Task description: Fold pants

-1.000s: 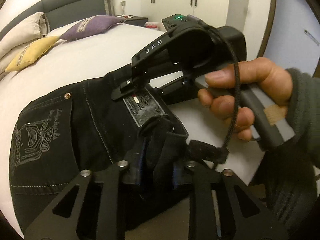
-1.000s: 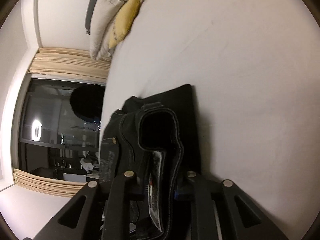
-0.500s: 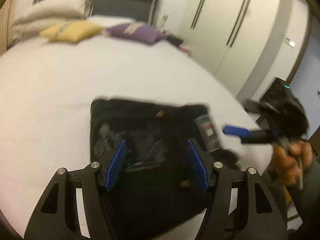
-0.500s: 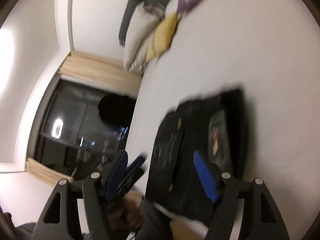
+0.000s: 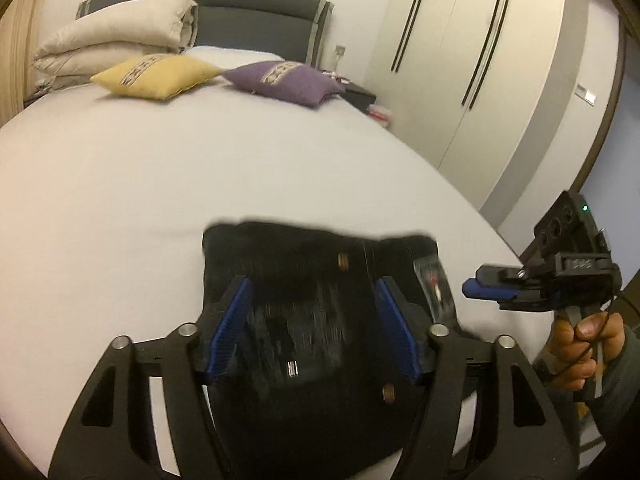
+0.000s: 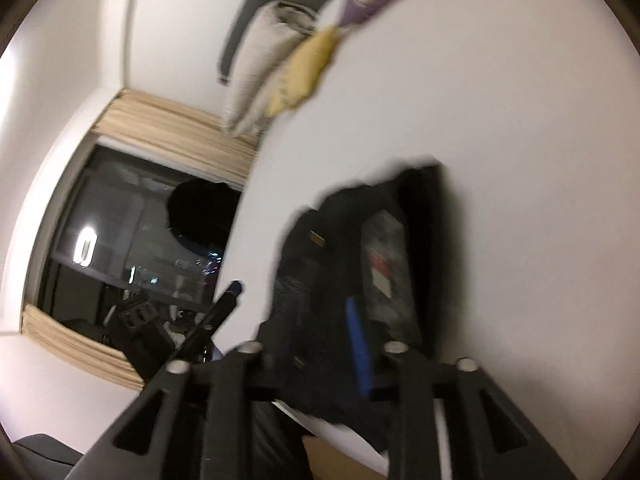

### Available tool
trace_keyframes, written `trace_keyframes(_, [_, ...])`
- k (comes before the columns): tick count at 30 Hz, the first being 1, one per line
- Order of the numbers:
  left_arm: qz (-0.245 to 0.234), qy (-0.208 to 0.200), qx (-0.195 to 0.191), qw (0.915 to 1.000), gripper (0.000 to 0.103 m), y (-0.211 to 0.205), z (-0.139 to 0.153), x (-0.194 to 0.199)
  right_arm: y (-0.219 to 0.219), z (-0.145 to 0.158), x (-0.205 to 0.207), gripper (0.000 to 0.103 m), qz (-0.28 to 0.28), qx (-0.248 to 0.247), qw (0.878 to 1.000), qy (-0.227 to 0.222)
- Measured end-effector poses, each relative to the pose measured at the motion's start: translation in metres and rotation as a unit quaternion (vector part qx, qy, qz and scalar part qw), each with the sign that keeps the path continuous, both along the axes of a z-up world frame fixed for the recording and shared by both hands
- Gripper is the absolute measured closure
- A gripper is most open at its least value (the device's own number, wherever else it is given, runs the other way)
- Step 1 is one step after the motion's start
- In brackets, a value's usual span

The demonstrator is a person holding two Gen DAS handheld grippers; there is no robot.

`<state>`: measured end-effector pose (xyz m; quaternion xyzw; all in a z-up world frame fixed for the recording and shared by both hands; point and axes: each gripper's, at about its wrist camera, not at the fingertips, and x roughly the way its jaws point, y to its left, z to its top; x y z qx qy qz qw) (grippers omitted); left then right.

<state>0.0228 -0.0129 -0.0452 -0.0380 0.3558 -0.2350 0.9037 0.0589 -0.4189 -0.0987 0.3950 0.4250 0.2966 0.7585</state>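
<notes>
Wardrobe (image 5: 472, 80) in left view only, window (image 6: 132, 248) in right.

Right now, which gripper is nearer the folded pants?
Left. The left gripper hovers open directly over the folded pants; the right gripper sits off their right edge, holding nothing.

1. Bed (image 5: 132, 184): wide bare sheet beyond and left of the folded pants (image 5: 304, 264); free passage.
2. Yellow cushion (image 5: 156, 76), purple cushion (image 5: 288, 82), folded duvet (image 5: 116, 40) block the headboard end.
3. Wardrobe (image 5: 460, 60) bounds the right side.
</notes>
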Motion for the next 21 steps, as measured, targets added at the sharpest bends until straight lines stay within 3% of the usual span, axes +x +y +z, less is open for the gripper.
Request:
trace_keyframes(2, [-0.002, 0.004, 0.017, 0.9998, 0.037, -0.007, 0.002, 0.024, 0.017, 0.011, 0.025, 0.061, 0.013, 0.003, 1.000, -0.010])
trace_keyframes(4, [-0.014, 0.039, 0.036, 0.9985, 0.037, -0.018, -0.010, 0.050, 0.036, 0.009, 0.050, 0.057, 0.028, 0.003, 1.000, -0.010])
trace_keyframes(7, [-0.008, 0.081, 0.063, 0.9947, 0.038, -0.022, -0.045, 0.075, 0.040, -0.031, 0.082, 0.057, 0.002, -0.037, 0.998, 0.043])
trace_keyframes(10, [-0.007, 0.074, 0.081, 0.9939, 0.038, -0.032, -0.059, 0.076, 0.020, -0.067, 0.079, 0.103, -0.019, -0.009, 0.997, 0.072])
trace_keyframes(15, [-0.003, 0.057, 0.128, 0.9901, 0.036, -0.049, -0.061, 0.074, -0.005, -0.073, 0.056, 0.103, -0.053, 0.019, 0.996, 0.064])
trace_keyframes(16, [-0.003, 0.057, 0.128, 0.9901, 0.036, -0.050, -0.063, 0.076, -0.010, -0.070, 0.052, 0.098, -0.062, 0.020, 0.995, 0.069])
trace_keyframes(18, [-0.002, 0.059, 0.126, 0.9903, 0.036, -0.050, -0.062, 0.077, -0.016, -0.056, 0.040, 0.078, -0.078, 0.015, 0.995, 0.061])
trace_keyframes(19, [-0.002, 0.059, 0.124, 0.9905, 0.036, -0.049, -0.061, 0.076, -0.015, -0.051, 0.039, 0.060, -0.081, 0.014, 0.995, 0.058])
trace_keyframes(21, [-0.001, 0.060, 0.122, 0.9908, 0.036, -0.046, -0.065, 0.076, -0.015, -0.038, 0.028, 0.047, -0.084, 0.010, 0.995, 0.051])
